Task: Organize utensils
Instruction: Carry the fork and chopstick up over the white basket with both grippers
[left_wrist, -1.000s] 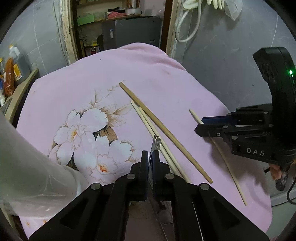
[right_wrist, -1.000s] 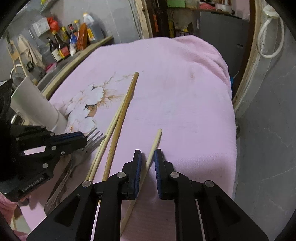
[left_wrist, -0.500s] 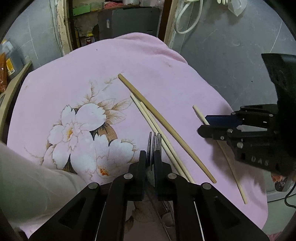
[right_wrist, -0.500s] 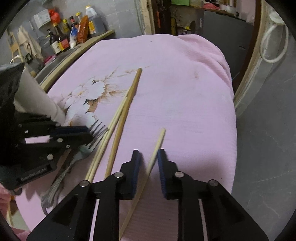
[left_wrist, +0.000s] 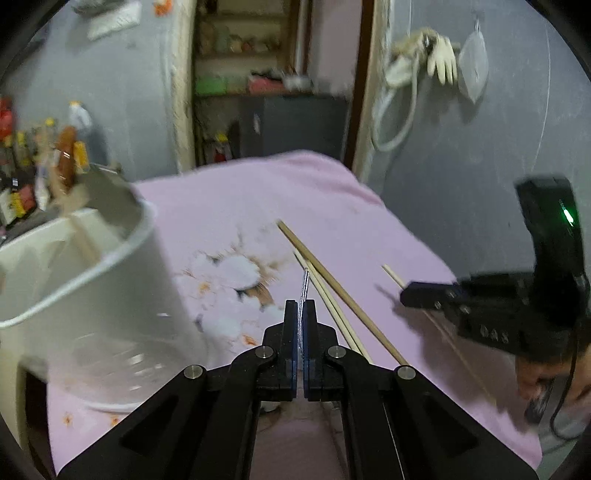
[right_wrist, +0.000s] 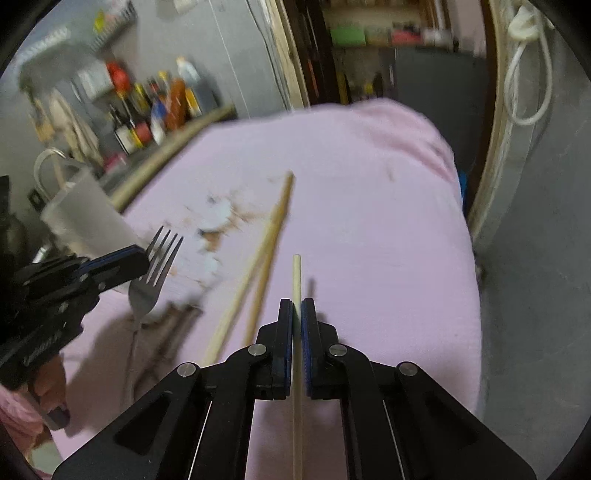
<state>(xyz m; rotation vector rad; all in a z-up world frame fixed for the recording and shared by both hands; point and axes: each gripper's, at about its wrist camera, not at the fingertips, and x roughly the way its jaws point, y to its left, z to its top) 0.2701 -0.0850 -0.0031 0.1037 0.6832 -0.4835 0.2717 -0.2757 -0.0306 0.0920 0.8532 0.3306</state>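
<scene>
Room: grey walls are showing behind, with bottles (right_wrist: 159, 107) standing blurred at the upper left of the right wrist view.
Counter: a pink flowered cloth (right_wrist: 369, 192) is covering the counter across the middle of both views.
Container: a white container (left_wrist: 92, 280) is standing on the cloth at the left of the left wrist view.
Left tool: the left tool (left_wrist: 300, 314) is sitting clamped together on a metal fork (right_wrist: 155, 273), whose tines are pointing up and away past the pads, clear of the cloth.
Loose chopsticks: loose chopsticks (left_wrist: 332, 295) are lying side by side on the cloth, right of centre in the left wrist view.
Right tool: the right tool (right_wrist: 297, 317) is gripping a single pale chopstick (right_wrist: 296, 280), which is running straight up the centre of its view.
</scene>
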